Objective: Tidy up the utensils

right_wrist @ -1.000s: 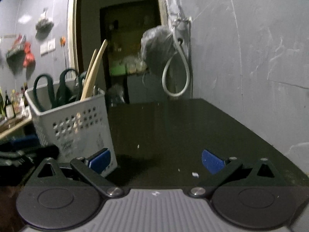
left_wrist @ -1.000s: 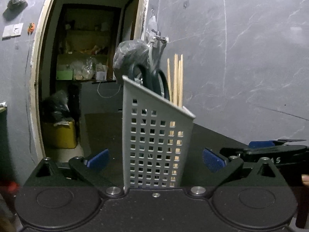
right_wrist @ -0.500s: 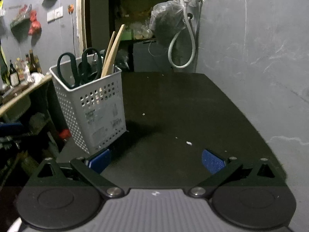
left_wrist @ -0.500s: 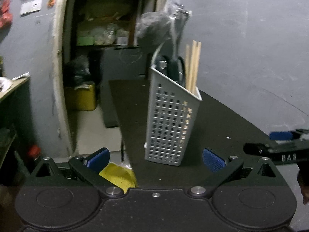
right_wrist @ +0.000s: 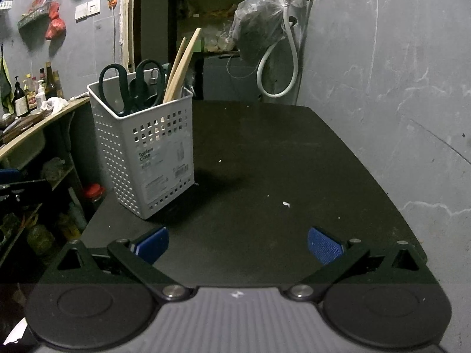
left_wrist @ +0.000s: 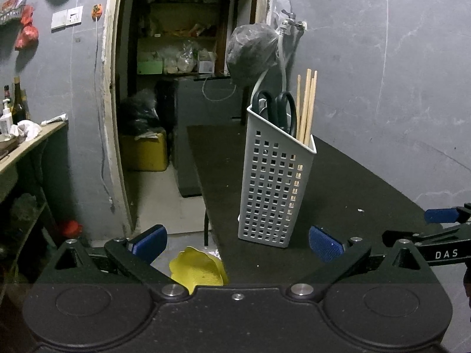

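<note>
Grippers: left gripper [left_wrist: 237, 242] jaws spread wide, nothing held; right gripper [right_wrist: 238, 242] same, empty. Both short of white perforated caddy [right_wrist: 144, 150], no contact. Caddy upright near left edge of black table [right_wrist: 279, 161]; scissors [right_wrist: 129, 88] and wooden chopsticks [left_wrist: 306, 106] stand inside. No loose utensils visible on table. Risk: caddy tall, light, close to table edge; sideways nudge from either gripper likely tips it floorward, spilling contents.
</note>
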A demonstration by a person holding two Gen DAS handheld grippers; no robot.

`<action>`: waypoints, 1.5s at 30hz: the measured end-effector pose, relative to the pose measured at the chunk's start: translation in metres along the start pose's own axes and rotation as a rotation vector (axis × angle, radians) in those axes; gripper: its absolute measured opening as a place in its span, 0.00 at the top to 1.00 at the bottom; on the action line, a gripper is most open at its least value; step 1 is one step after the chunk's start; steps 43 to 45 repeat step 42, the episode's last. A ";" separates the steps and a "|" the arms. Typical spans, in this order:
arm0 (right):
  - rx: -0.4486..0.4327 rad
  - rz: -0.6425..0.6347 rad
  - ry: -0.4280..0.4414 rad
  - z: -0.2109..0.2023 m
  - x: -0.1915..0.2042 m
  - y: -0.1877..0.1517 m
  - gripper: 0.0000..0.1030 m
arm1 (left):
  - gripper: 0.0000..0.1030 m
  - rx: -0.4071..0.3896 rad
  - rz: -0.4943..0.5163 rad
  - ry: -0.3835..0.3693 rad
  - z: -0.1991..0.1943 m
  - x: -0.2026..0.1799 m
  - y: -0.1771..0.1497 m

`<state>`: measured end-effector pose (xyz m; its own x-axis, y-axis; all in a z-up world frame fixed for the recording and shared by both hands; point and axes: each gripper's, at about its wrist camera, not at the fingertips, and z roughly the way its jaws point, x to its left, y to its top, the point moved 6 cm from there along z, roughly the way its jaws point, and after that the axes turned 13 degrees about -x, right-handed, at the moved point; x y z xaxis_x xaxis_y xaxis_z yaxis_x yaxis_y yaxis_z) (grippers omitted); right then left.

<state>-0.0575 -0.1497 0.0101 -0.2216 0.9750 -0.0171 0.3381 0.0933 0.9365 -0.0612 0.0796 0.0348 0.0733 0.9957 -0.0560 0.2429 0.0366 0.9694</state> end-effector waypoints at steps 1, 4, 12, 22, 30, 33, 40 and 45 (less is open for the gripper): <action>0.000 0.001 0.000 0.000 0.000 0.000 0.00 | 0.01 0.000 0.004 0.002 -0.001 -0.001 0.000; -0.004 -0.002 -0.003 -0.001 0.000 0.000 0.00 | 0.01 -0.006 0.016 0.000 -0.003 -0.004 0.000; -0.011 -0.009 -0.010 -0.003 -0.004 0.001 0.00 | 0.01 -0.013 0.028 -0.004 -0.003 -0.007 0.001; -0.005 -0.011 -0.009 0.000 -0.004 0.000 0.00 | 0.01 -0.011 0.023 -0.003 -0.003 -0.007 -0.001; 0.004 -0.016 -0.008 0.003 -0.001 -0.001 0.00 | 0.01 -0.011 0.020 -0.004 -0.002 -0.006 -0.002; 0.005 -0.017 -0.008 0.003 -0.001 -0.001 0.00 | 0.01 -0.013 0.022 -0.007 -0.002 -0.005 -0.002; 0.012 -0.018 -0.010 0.006 -0.001 -0.003 0.00 | 0.01 -0.018 0.027 -0.008 -0.002 -0.006 -0.002; 0.013 -0.019 -0.010 0.007 -0.002 -0.003 0.00 | 0.01 -0.017 0.027 -0.008 -0.001 -0.006 -0.002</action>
